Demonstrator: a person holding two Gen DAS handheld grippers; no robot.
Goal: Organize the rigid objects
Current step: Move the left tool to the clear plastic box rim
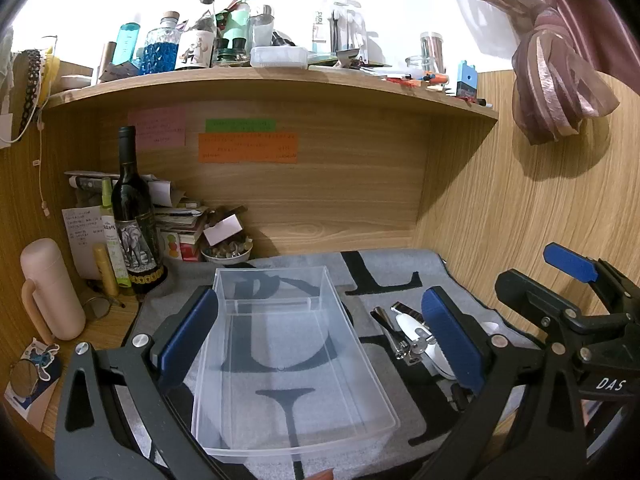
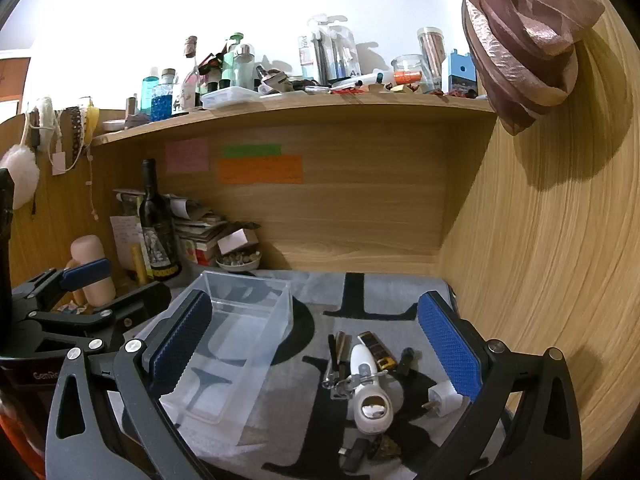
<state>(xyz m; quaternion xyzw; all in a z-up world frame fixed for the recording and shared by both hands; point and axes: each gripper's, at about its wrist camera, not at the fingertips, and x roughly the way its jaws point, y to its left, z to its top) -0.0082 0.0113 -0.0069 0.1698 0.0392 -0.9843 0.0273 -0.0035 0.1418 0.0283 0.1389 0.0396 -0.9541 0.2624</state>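
An empty clear plastic bin (image 1: 288, 356) sits on the grey lettered mat (image 1: 396, 268); it also shows in the right wrist view (image 2: 236, 344). To its right lies a pile of small rigid items: a white handheld device (image 2: 370, 392), metal keys and clippers (image 2: 340, 372), a harmonica-like bar (image 2: 378, 350), a white charger plug (image 2: 442, 398), a black stick (image 2: 406, 360). My left gripper (image 1: 320, 336) is open, straddling the bin. My right gripper (image 2: 316, 344) is open above the pile, and it also shows in the left wrist view (image 1: 572, 268).
A wine bottle (image 1: 134, 220), pink flask (image 1: 50, 288), stacked papers and a bowl of stones (image 1: 228, 250) crowd the back left corner. A cluttered wooden shelf (image 1: 260, 80) runs overhead. A wooden wall (image 2: 540, 260) closes the right side.
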